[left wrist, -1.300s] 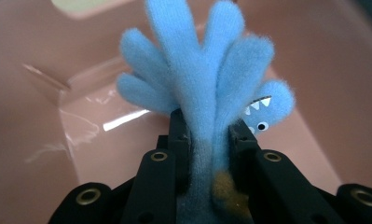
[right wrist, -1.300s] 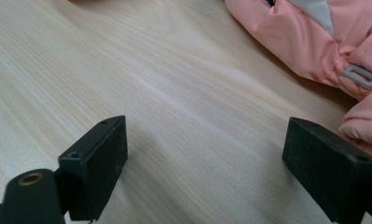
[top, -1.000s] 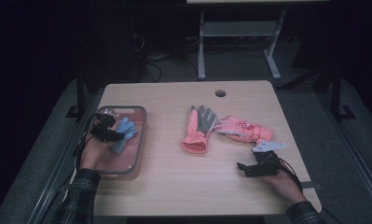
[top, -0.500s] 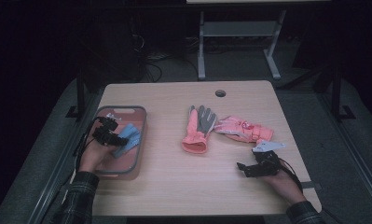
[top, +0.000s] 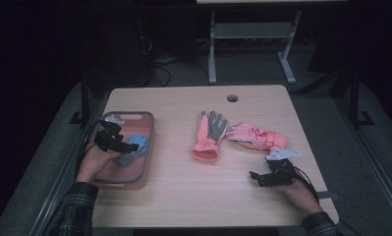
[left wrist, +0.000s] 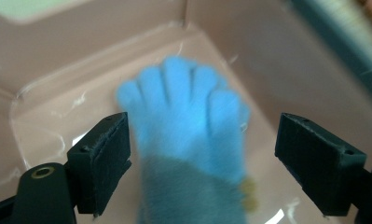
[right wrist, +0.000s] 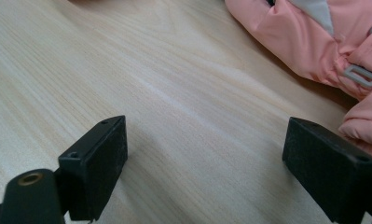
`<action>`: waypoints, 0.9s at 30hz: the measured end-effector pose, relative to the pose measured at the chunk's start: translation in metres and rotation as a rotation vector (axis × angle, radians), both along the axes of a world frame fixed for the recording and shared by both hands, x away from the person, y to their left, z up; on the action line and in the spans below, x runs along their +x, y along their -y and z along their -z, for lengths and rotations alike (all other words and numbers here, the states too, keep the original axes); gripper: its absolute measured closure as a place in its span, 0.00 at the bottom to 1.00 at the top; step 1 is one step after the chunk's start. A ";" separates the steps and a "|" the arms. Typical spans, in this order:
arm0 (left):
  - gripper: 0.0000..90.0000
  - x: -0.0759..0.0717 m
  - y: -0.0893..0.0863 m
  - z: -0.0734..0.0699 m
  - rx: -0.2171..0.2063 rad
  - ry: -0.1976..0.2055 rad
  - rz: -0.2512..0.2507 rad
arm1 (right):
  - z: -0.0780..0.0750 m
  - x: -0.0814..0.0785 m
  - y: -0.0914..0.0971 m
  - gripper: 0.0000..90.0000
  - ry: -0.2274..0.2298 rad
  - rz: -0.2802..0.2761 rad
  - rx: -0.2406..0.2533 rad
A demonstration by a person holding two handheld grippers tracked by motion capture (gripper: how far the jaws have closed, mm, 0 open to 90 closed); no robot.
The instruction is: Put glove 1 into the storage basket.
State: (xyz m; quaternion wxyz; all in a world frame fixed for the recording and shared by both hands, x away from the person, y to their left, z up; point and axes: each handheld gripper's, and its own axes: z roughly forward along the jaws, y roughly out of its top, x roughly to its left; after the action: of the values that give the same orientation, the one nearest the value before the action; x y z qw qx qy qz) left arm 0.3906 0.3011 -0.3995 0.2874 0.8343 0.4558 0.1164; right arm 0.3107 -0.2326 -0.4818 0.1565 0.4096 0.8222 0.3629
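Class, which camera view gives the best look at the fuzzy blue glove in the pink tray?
The left gripper view: the fuzzy blue glove lies close up between the open jaws, which have just been opening, fingers and grey cuff plain. The high view shows it small in the pink tray, partly behind the left gripper. The right gripper view faces the wooden table.

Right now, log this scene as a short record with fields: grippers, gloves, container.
left gripper: open, jaws just opened, over the blue glove with a gap at each pad
blue glove place: inside the pink bin, table's left
right gripper: open, nothing between the jaws, above bare table
pink gloves: two, mid-table, outside the bin, one palm-up with grey palm
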 end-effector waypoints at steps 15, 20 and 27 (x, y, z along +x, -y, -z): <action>0.17 -0.026 0.057 -0.034 -0.146 0.076 0.133 | 0.000 0.000 0.000 0.15 -0.006 0.002 0.001; 0.17 -0.036 0.085 -0.034 -0.161 0.087 0.194 | 0.000 -0.001 0.000 0.15 -0.006 0.000 0.002; 0.17 -0.049 0.109 -0.030 -0.167 0.100 0.231 | 0.000 -0.001 0.000 0.15 -0.006 -0.001 0.002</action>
State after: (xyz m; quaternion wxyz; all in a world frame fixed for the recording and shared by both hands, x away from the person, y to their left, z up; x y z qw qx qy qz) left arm 0.3418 0.1923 -0.3697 0.3895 0.8475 0.3501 0.0858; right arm 0.3099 -0.2326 -0.4817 0.1536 0.4102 0.8226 0.3625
